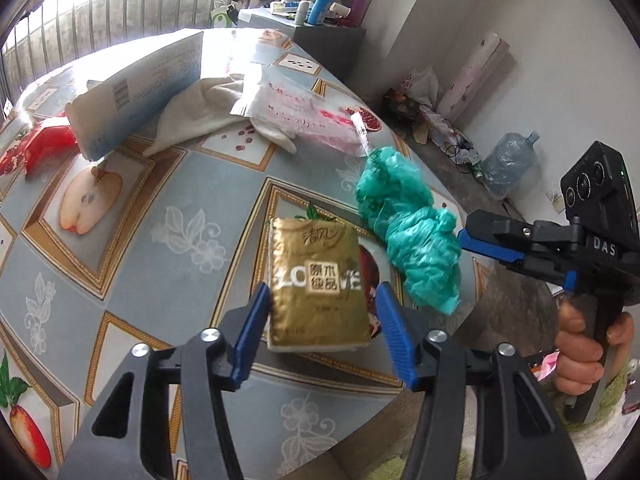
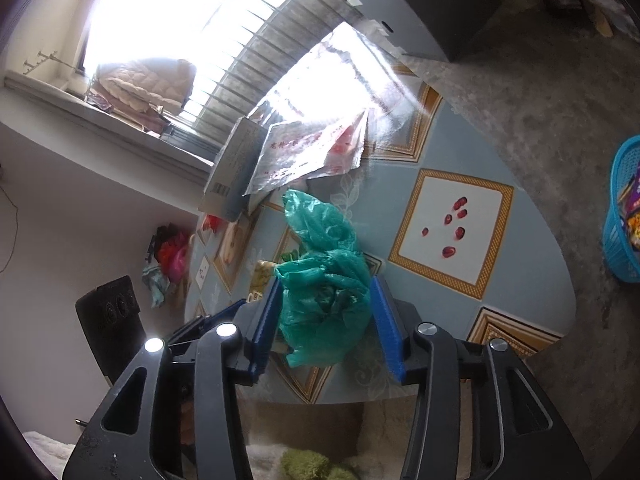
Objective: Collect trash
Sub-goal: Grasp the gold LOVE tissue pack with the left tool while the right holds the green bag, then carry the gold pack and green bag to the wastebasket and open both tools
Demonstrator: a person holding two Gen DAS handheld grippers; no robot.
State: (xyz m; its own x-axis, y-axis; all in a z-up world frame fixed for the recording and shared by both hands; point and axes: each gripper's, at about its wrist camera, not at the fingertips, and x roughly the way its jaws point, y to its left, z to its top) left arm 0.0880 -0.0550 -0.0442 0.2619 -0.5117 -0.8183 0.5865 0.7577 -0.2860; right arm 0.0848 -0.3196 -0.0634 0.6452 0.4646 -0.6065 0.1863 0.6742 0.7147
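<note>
Blue-padded left gripper (image 1: 322,330) straddles a gold tissue pack (image 1: 318,284) on the fruit-print table (image 1: 160,200), jaws released, while the right gripper (image 2: 326,326), pads apart, brackets a crumpled green plastic bag (image 2: 324,276) beside it, near a blue basket (image 2: 622,216)

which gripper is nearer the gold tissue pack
Left. The left gripper straddles the tissue pack, jaws open around it. The right gripper is off to the side, around the green bag.
</note>
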